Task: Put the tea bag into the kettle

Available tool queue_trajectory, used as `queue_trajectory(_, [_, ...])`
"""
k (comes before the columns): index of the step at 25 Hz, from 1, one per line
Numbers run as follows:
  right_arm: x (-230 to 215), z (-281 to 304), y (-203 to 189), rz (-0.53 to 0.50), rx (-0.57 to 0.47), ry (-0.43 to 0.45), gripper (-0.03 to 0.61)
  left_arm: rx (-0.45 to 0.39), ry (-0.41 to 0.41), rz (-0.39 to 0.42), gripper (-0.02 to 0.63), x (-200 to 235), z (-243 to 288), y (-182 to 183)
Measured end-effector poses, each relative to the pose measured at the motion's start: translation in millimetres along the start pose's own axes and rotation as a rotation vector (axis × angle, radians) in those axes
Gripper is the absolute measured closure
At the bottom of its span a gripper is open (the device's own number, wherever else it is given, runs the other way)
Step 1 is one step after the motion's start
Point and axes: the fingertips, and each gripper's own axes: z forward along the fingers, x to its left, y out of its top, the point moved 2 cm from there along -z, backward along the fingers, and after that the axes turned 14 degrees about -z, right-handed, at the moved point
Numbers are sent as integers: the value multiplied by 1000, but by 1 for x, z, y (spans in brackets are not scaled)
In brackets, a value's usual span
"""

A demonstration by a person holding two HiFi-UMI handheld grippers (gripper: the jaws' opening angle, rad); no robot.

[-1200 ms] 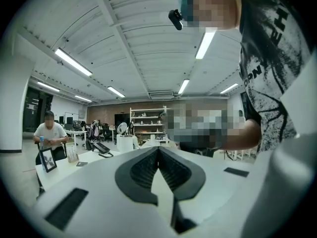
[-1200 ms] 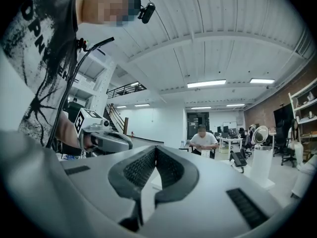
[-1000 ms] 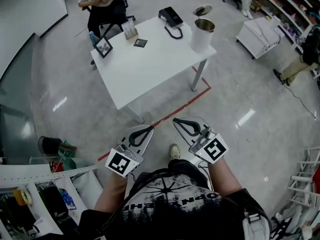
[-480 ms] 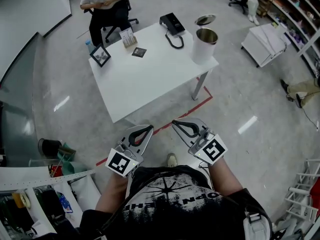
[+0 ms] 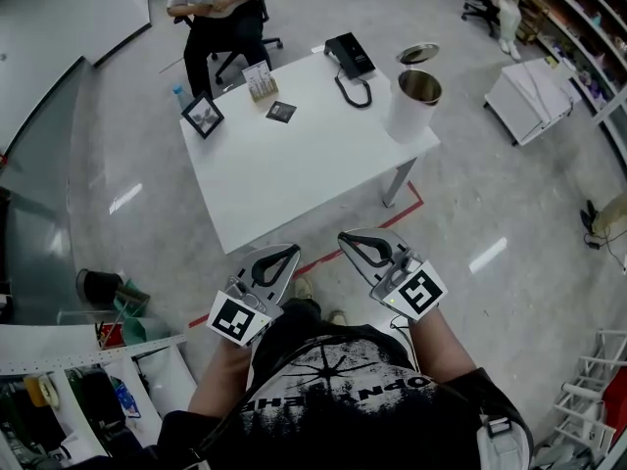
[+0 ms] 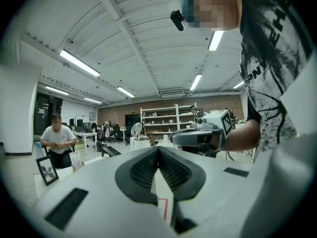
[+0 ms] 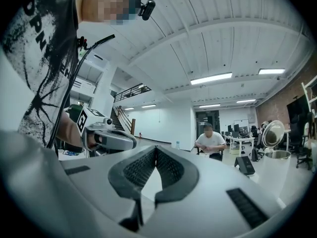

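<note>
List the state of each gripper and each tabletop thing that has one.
left gripper: shut, empty.
right gripper: shut, empty.
kettle: upright, open, lid off.
lid: off the kettle, lying just beyond it.
tea bag: flat on the table, not in the kettle.
picture frame: standing upright.

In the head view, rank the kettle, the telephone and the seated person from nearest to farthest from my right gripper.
1. Kettle, at the table's right corner, nearest the right gripper.
2. Telephone, at the far edge.
3. Seated person, beyond the table.
</note>
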Motion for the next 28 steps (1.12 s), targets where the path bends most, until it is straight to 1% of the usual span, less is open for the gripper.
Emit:
queue_trajectory(2, [-5,8,-3,1,5,2,569,28,10,-14,603,9,2,-1])
queue_trajectory(4, [-13,17,-5,-3,3,-2,568,38,14,-12,601,21,5,0])
queue_trajectory(8, [-33,38,-11,-12,13,-17,568,21,-17,-8,601,48,16,6])
queue_trajectory(12, [-56,64,-16,-24,25,-31,569,2,-38,-36,601,77,32,19])
queue_trajectory(19, [-96,117,-26,-36,57,-49,568,-8,-65,-39,601,141,52,35])
queue_trajectory(25, [-129,162,-48,-44,87,-58,568,-4,-79,-12,601,197,68,41])
queue_trajectory(28, [-141,182,-56,-46,95,-62,568,0,-88,-15,603,222,75,43])
